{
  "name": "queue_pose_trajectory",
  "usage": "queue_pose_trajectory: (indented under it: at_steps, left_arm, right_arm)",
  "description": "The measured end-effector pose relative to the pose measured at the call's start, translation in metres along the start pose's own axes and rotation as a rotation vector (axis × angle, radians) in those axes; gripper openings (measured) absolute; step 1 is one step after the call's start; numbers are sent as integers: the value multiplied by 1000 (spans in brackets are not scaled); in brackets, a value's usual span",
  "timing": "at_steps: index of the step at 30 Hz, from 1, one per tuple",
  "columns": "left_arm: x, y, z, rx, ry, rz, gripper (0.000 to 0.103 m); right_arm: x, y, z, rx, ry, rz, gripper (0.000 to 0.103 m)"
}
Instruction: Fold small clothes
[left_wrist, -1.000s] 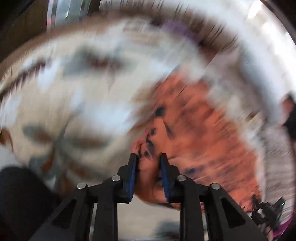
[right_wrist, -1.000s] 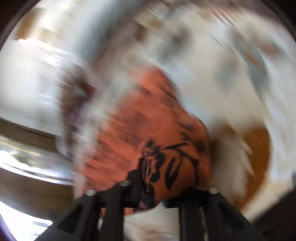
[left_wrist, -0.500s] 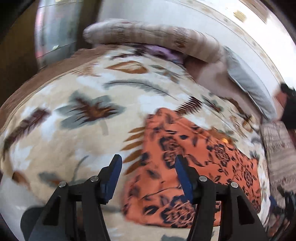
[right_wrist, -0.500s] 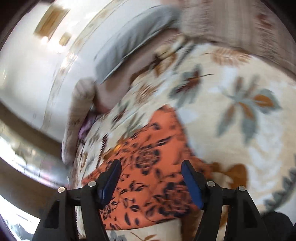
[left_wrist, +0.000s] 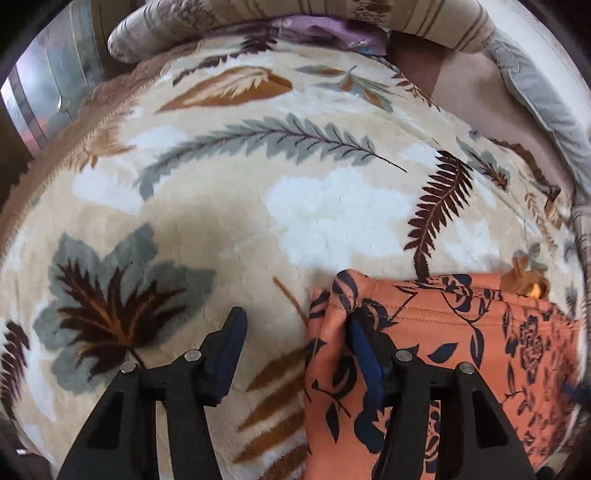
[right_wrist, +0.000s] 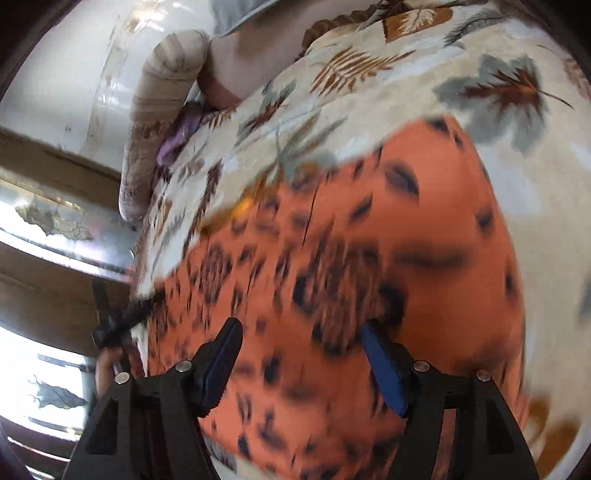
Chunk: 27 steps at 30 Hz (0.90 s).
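Note:
An orange garment with a dark floral print (left_wrist: 461, 350) lies flat on a cream blanket with a leaf pattern (left_wrist: 314, 206). My left gripper (left_wrist: 295, 332) is open just above the garment's left edge. Its right finger (left_wrist: 364, 354) hangs over a raised fold of the cloth, and its left finger is over bare blanket. In the right wrist view the same garment (right_wrist: 369, 221) is blurred and fills the middle. My right gripper (right_wrist: 301, 347) stands open above it, and nothing is pinched between the pads.
A rolled striped bolster (left_wrist: 258, 14) and a purple cloth (left_wrist: 332, 29) lie at the far end of the blanket. A grey pillow (left_wrist: 535, 92) is at the right. A mirrored panel (left_wrist: 44, 92) stands beyond the left edge. A person's hand (right_wrist: 107, 369) holds a dark tool at the left.
Both grippers were shut on the orange garment and have opened and let it go. It now lies on the blanket. The left gripper slid towards the garment's left edge.

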<state>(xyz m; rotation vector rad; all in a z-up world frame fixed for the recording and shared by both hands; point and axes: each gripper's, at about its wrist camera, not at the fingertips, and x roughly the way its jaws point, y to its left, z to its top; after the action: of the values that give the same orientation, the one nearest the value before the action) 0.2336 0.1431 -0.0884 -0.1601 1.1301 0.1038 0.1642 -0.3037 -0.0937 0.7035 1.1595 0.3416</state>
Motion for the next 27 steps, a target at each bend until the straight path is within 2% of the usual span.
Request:
queue_pose_trajectory:
  at_steps: [2, 5, 7, 9, 12, 14, 16, 20, 22, 24, 25, 26, 27]
  left_arm:
    - [2, -5, -1, 16, -13, 28, 64]
    - [3, 2, -1, -18, -14, 11, 67]
    - [0, 1, -2, -1, -14, 11, 67]
    - [-1, 3, -1, -10, -13, 1, 67]
    - [-13, 10, -5, -46, -17, 8, 67]
    - [-32, 11, -14, -50, -58, 16, 67]
    - [-58, 10, -30, -41, -108, -4, 67]
    - [-91, 5, -71, -1, -129, -63, 70]
    - [-93, 5, -94, 26, -113, -57, 71]
    - [-72, 12, -108, 32, -33, 12, 71]
    - [-58, 19, -114, 14, 24, 27, 74]
    - [-57, 32, -118, -39, 16, -32, 74]
    - [-62, 37, -119, -61, 6, -35, 74]
  right_arm:
    - [8, -21, 31, 82, -20, 20, 71]
    - [13, -60, 77, 234, -114, 83, 71]
    - [10, -74, 86, 319, -149, 110, 71]
    - [4, -74, 85, 322, -176, 101, 71]
    - [-20, -59, 71, 256, -241, 9, 71]
    - [-43, -46, 50, 210, -248, 6, 72]
    - [-55, -23, 17, 132, -190, 20, 74]
    - [-59, 9, -54, 27, -96, 83, 75]
    - [-55, 9, -80, 24, -77, 67, 75]
    - [-48, -2, -92, 33, -73, 28, 75]
    - [-45, -14, -94, 77, -77, -9, 75]
    - [-46, -21, -96, 117, -89, -16, 75]
    - [-50, -29, -96, 153, -116, 22, 75]
